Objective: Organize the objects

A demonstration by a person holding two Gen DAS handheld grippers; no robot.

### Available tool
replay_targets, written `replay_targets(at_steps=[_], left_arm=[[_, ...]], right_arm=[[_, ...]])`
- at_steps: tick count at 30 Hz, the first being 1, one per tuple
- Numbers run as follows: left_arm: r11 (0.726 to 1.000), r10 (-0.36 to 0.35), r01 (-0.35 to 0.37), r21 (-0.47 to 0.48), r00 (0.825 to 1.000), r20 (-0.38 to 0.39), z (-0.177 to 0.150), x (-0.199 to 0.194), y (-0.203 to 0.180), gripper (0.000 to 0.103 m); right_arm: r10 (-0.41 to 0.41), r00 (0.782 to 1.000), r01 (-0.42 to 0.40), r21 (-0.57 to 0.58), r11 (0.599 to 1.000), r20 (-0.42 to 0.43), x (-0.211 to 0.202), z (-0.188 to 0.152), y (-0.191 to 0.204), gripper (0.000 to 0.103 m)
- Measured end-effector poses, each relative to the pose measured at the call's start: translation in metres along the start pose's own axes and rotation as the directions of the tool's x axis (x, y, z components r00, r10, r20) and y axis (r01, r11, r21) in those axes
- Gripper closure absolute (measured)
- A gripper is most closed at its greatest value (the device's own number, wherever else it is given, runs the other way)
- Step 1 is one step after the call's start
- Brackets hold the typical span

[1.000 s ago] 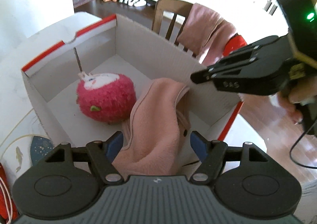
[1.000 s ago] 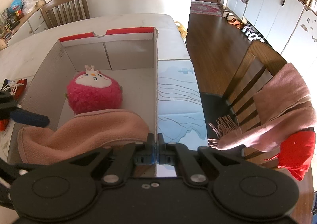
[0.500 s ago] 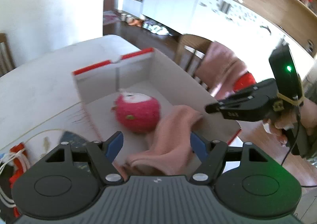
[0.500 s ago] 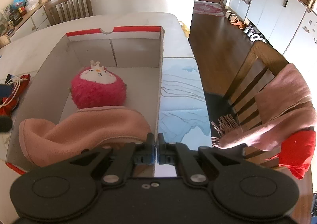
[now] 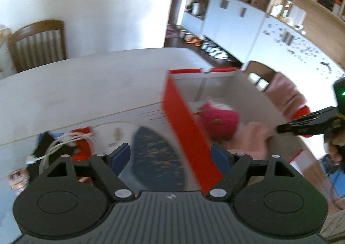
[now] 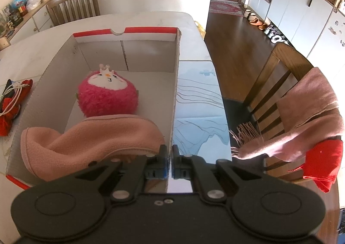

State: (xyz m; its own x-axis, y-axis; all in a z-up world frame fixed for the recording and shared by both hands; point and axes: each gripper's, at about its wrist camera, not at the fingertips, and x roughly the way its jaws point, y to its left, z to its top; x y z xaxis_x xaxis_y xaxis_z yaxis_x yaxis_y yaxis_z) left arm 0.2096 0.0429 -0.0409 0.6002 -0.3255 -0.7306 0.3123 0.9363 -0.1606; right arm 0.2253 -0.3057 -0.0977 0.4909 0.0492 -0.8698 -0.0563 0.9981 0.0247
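Observation:
A red-and-white cardboard box stands on the table; it also shows in the left wrist view. Inside lie a pink plush toy and a pink fleece cloth. My right gripper is shut on the box's right wall at its near corner. My left gripper is open and empty, above the table, its jaws either side of the box's left wall. A red and black item with a white cord lies on the table left of the box, also in the right wrist view.
A chair right of the table carries a pink scarf and a red cloth. Another chair stands at the table's far side. A blue patterned mat lies under the left gripper. White cabinets line the back wall.
My left gripper has pulled back out of the box and swung left, leaving the pink cloth inside. The right gripper has stayed shut on the box wall.

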Motion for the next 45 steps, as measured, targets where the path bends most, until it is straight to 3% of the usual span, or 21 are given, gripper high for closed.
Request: replay_targets(at_steps=[13,22,27,34,39,45], left_arm=[[0.996,0.087,-0.088,-0.015,0.995,-0.050,-0.023,0.035,0.055,0.021],[0.995,0.102,-0.103,-0.004,0.991,-0.084,-0.020,0.064,0.063,0.023],[0.994,0.113,-0.113,0.009,0.987,-0.114,-0.023,0.076,0.067,0.038],[0.991,0.133,-0.128,0.038,0.981,-0.144,-0.026,0.088,0.070,0.044],[0.986,0.162,-0.155,0.054,0.969,-0.188,-0.031,0.099,0.072,0.068],[0.979,0.201,-0.192,0.061,0.957,-0.211,-0.038,0.104,0.075,0.087]], right_arm=[[-0.011,1.000,0.011,0.001,1.000,-0.015,0.003,-0.001,0.001,0.100],[-0.013,1.000,0.013,0.003,1.000,-0.024,0.004,0.000,0.001,0.100],[-0.015,0.999,0.015,0.006,1.000,-0.029,0.005,0.000,0.001,0.100],[-0.018,0.999,0.018,0.007,1.000,-0.034,0.007,0.000,0.002,0.100],[-0.018,0.999,0.018,0.007,1.000,-0.035,0.007,0.000,0.002,0.100],[-0.017,0.999,0.018,0.009,1.000,-0.035,0.007,0.000,0.002,0.100]])
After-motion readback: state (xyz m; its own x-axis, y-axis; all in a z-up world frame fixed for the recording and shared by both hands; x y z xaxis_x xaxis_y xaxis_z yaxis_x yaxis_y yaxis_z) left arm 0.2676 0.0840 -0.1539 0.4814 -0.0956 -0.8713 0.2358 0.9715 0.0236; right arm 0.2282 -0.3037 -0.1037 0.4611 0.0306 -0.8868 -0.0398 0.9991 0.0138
